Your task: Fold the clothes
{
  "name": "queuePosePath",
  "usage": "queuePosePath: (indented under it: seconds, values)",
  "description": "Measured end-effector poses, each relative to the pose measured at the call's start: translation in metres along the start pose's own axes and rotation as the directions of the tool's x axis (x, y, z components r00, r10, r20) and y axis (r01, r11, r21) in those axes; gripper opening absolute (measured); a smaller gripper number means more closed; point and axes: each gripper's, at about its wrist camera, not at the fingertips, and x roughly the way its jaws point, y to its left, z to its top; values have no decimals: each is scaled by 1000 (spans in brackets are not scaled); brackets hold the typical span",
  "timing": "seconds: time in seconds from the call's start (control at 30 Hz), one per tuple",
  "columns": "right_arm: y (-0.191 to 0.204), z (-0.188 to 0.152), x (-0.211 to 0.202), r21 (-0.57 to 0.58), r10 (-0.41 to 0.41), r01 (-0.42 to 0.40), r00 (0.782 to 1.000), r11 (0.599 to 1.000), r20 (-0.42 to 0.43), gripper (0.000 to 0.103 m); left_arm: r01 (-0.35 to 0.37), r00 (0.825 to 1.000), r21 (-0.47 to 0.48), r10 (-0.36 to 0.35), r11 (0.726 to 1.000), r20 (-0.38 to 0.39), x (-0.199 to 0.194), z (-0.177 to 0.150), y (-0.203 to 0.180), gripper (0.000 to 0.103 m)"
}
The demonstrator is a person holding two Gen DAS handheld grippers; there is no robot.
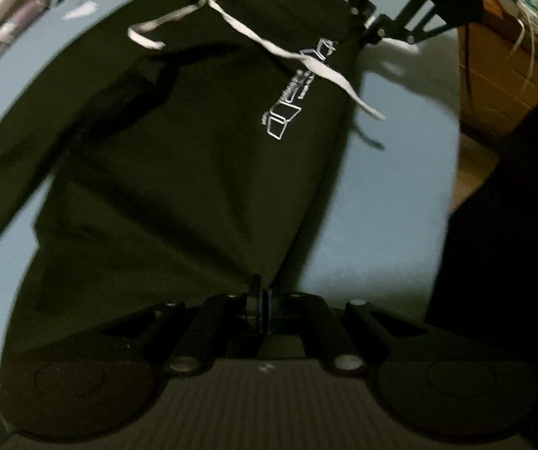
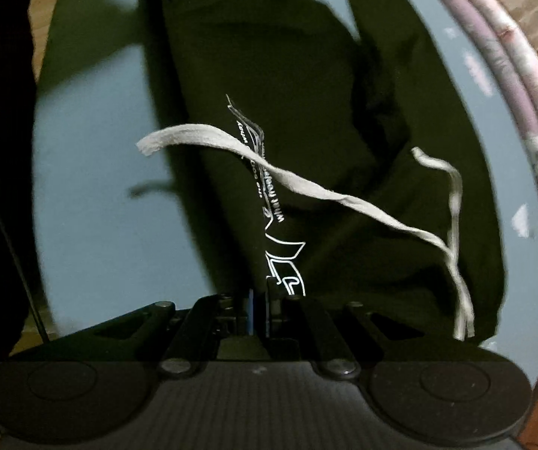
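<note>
Left wrist: grippers (image 1: 259, 292) pinch hoodie (image 1: 179, 157)

Dark green cloth hoodie (image 1: 179, 172) with white drawstrings (image 1: 269, 43) on a pale blue table (image 1: 392, 195), left gripper (image 1: 259, 292) pinching its near edge, right gripper (image 1: 372, 24) holding the far edge, brown cardboard box (image 1: 501, 71) beside the table

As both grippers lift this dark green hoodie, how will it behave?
Probably floppy: the dark green hoodie already drapes in soft folds between the shut left gripper and right gripper. Its white drawstring hangs loose and will likely swing. The sleeve should trail.
</note>
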Motion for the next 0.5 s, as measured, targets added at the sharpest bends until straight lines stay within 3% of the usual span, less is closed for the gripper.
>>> queuePosePath:
  seconds: [0.13,0.17,0.33,0.43,0.5]
  values:
    - [1,-1,6,39,33,-33,999,999,-6,12,-1,1000,1,1,1000,-16,5,-3,-2,4]
    - [-1,-3,5,61,34,-34,999,998,0,16,2,1000,-19,-2,1000,-17,4,-3,1,11]
    - [-12,-20,-10,204,8,-11,1000,979,13,34,-16,999,-95,19,995,34,-22,-11,10,16]
    - [-23,-43,-26,351,-12,0,999,936,33,46,-46,998,-149,53,988,45,-41,-19,23,23]
    - [-33,-68,-35,481,-29,-3,998,877,60,46,-84,994,-190,95,978,49,-52,-23,35,24]
